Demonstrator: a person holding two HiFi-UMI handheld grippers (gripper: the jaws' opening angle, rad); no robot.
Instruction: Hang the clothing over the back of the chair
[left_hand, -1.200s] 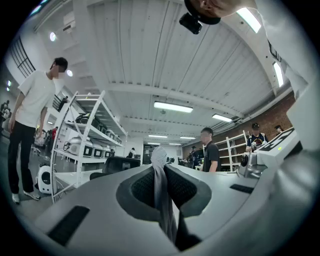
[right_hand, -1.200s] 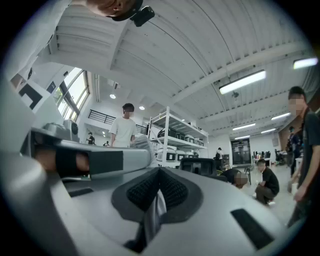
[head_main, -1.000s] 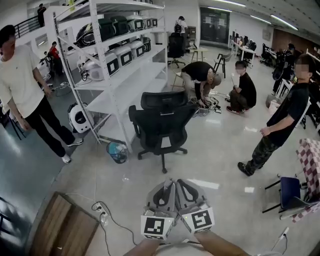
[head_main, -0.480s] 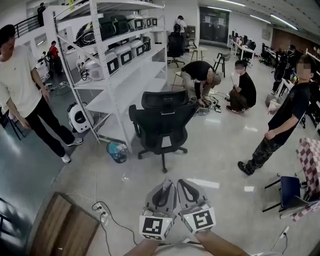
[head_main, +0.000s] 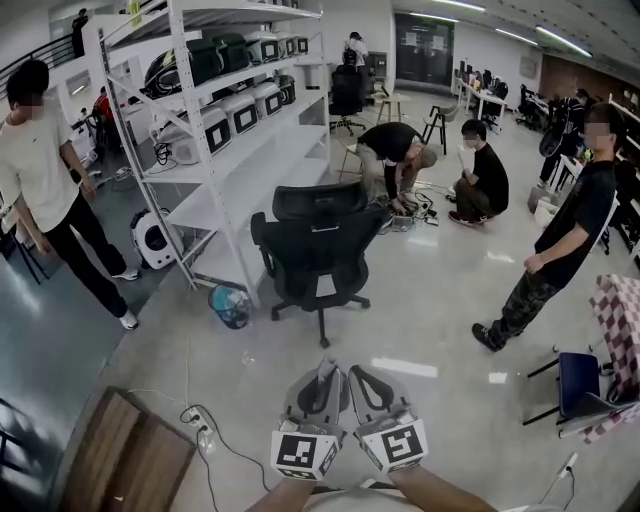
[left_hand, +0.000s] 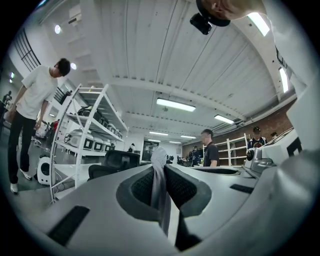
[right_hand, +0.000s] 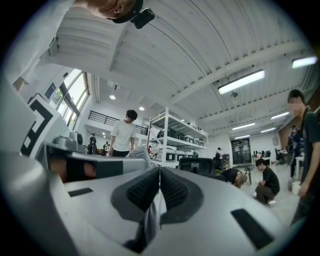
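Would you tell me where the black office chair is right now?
In the head view, the black office chair stands centre frame, just right of the white shelving rack, straight ahead of the left gripper and right gripper.

Bright ceiling strip lights, floor glare, fisheye-bent edges

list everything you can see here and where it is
office chair: 1, black, mid floor ahead of the claws
shelving: 1, white, left of the chair, loaded with boxy devices
bystanders: at least 4; one standing left, one standing right, two crouching behind the chair
wooden board: 1, brown, lower left
power strip: 1, white, floor beside the board
small chair: 1, blue, far right
checked cloth: 1, red and white, right edge
clothing: 1, pale grey, pinched in each claw
left claw: shut on clothing
right claw: shut on clothing
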